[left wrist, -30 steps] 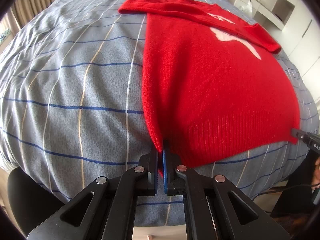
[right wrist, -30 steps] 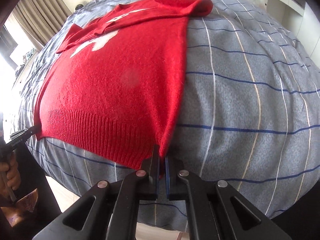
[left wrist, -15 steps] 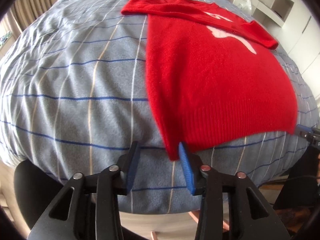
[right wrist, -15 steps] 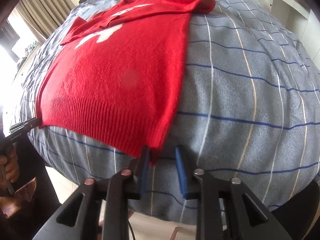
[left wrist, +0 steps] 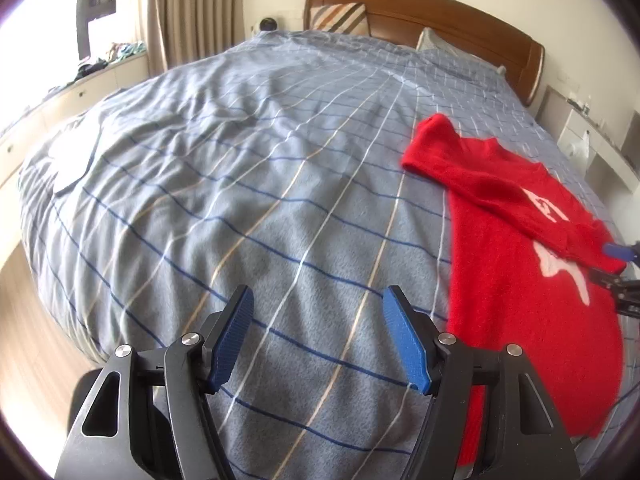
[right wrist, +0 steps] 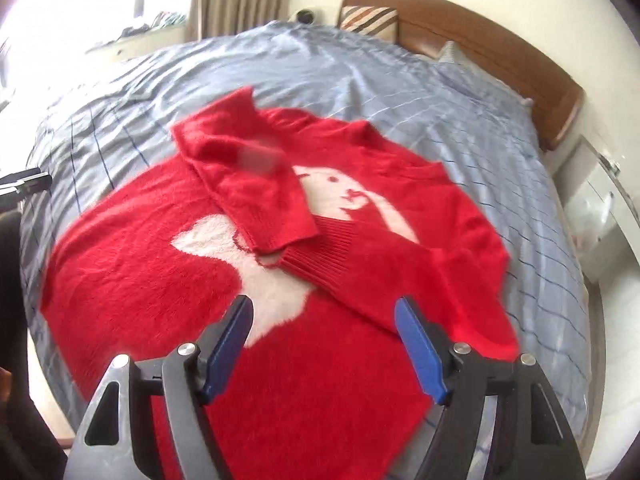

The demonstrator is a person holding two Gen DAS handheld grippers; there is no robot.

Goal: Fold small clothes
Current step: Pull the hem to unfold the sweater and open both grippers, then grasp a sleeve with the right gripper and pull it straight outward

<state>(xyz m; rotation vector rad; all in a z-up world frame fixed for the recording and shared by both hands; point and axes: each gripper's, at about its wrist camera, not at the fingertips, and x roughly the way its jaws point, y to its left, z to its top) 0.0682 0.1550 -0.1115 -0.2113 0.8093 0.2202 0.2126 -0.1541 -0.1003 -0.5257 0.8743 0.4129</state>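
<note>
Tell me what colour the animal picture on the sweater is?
White, on the red sweater; the animal picture shows best in the right wrist view.

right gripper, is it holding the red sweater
No, the right gripper is open with nothing between its fingers, above the red sweater.

Wooden headboard (left wrist: pixel 440 12) against cream wall, striped pillow (left wrist: pixel 340 18), beige curtains (left wrist: pixel 192 12), bright window at left, checked blue bedspread (left wrist: pixel 240 168)

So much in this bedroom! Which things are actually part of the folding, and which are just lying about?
Part of the job:
red sweater, sleeves folded across its front
left tongs, open
right tongs, open
bed, the folding surface

Just lying about:
striped pillow
curtain
clutter on the window ledge
</note>
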